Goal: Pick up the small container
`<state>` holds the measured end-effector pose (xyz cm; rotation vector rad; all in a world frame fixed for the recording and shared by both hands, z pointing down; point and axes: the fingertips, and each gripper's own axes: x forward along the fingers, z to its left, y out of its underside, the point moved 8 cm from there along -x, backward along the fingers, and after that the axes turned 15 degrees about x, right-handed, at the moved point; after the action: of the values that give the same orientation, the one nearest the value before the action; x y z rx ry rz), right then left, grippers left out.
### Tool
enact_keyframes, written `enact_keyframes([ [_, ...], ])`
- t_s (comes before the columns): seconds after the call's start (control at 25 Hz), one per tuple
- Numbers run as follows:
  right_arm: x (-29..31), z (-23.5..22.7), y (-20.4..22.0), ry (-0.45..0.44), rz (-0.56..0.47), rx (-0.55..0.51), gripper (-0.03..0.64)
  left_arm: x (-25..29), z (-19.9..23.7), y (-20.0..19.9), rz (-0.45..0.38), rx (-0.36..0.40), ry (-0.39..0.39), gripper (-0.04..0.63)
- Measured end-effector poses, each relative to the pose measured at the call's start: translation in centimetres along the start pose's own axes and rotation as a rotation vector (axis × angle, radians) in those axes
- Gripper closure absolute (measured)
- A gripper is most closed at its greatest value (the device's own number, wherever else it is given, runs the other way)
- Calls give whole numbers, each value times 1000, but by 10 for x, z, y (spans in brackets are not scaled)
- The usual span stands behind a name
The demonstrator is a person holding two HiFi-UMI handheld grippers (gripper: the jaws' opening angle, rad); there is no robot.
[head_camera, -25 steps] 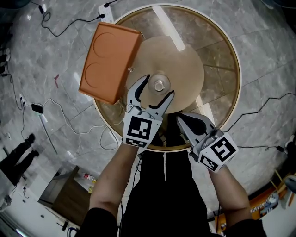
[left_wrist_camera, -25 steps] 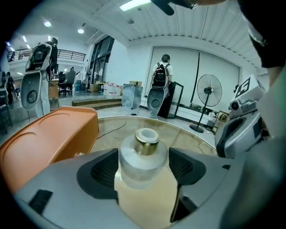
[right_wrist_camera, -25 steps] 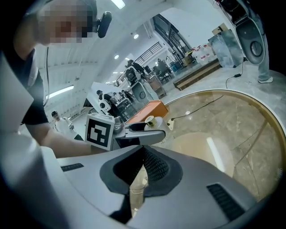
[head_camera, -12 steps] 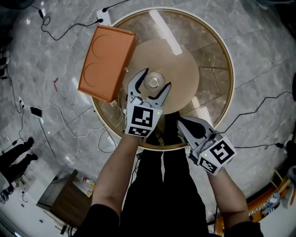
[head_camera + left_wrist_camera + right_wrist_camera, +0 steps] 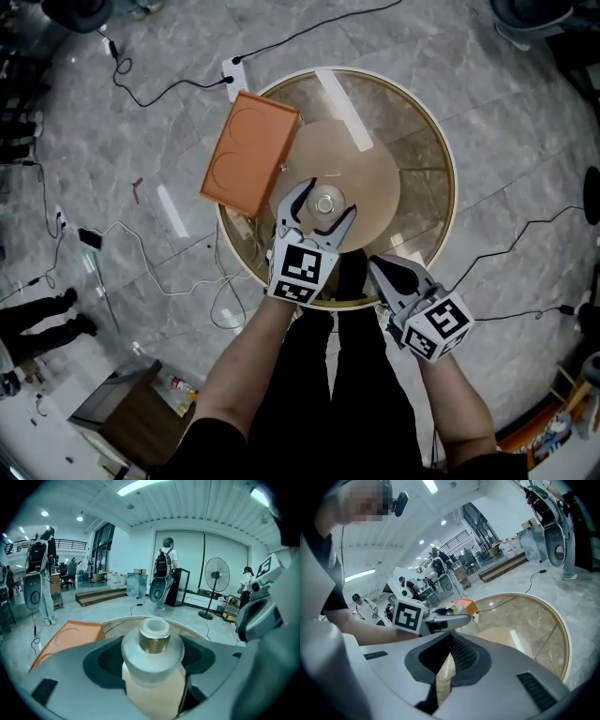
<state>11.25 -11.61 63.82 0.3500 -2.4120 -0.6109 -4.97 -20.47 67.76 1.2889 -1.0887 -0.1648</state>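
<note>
The small container stands upright on a round tan disc in the middle of a round glass table. It is a frosted white bottle with a gold collar and a white cap.

The left gripper reaches over the near edge of the disc and has the container right between its two jaws. In the left gripper view the bottle fills the gap, and the dark pads on either side press against its shoulders, so the jaws are clamped on it. Whether its base has left the disc cannot be told.

An orange box lies on the table's left rim, partly overhanging it, near the left gripper but apart from it; it also shows at the left of the left gripper view.

The right gripper hangs at the near rim of the table, to the right of the left one and clear of the container. Its jaws are pressed together with nothing held between them.
</note>
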Motion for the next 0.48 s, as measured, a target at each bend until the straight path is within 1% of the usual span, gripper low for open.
enact_keyframes([
  [0.12, -20, 38, -29, 1, -43, -16, 601, -45, -3, -44, -20, 5, 17, 250],
  [0.28, -47, 90, -72, 5, -84, -65, 601, -101, 14, -110, -56, 9, -12, 250],
  [0.48, -88, 152, -103, 25, -115, -111, 603, -178, 24, -177, -78, -24, -23, 250],
])
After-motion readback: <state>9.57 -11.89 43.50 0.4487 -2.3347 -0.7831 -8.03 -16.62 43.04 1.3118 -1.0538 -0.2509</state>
